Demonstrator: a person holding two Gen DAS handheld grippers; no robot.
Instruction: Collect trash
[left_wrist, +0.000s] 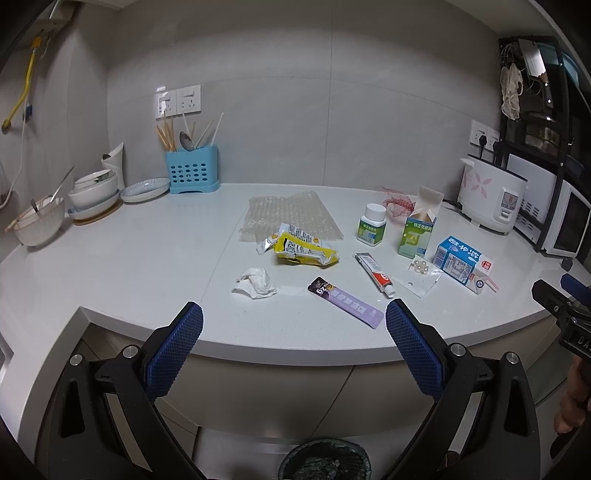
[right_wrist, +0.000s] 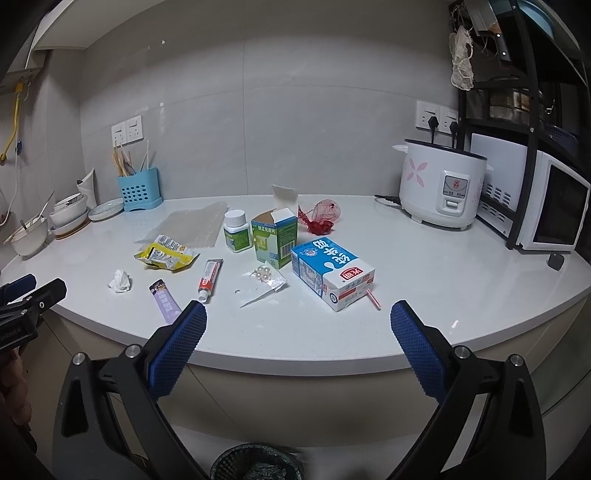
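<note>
Trash lies on the white counter (left_wrist: 147, 258): a crumpled tissue (left_wrist: 255, 283), a yellow wrapper (left_wrist: 303, 249), a purple sachet (left_wrist: 345, 301), a toothpaste tube (left_wrist: 375, 274), a clear packet with beads (left_wrist: 419, 275), a blue milk carton (left_wrist: 461, 264), a green box (left_wrist: 415, 236), a pill bottle (left_wrist: 372, 224), bubble wrap (left_wrist: 291, 212) and red netting (left_wrist: 399, 205). The milk carton (right_wrist: 332, 273) is nearest my right gripper. My left gripper (left_wrist: 294, 319) is open and empty at the counter's front edge. My right gripper (right_wrist: 298, 318) is open and empty too. A lined bin (left_wrist: 325, 459) stands below.
Bowls and plates (left_wrist: 92, 192) and a blue utensil holder (left_wrist: 192, 170) stand at the back left. A rice cooker (right_wrist: 441, 184) and a microwave (right_wrist: 554, 210) under a black rack stand at the right. The bin also shows in the right wrist view (right_wrist: 256, 463).
</note>
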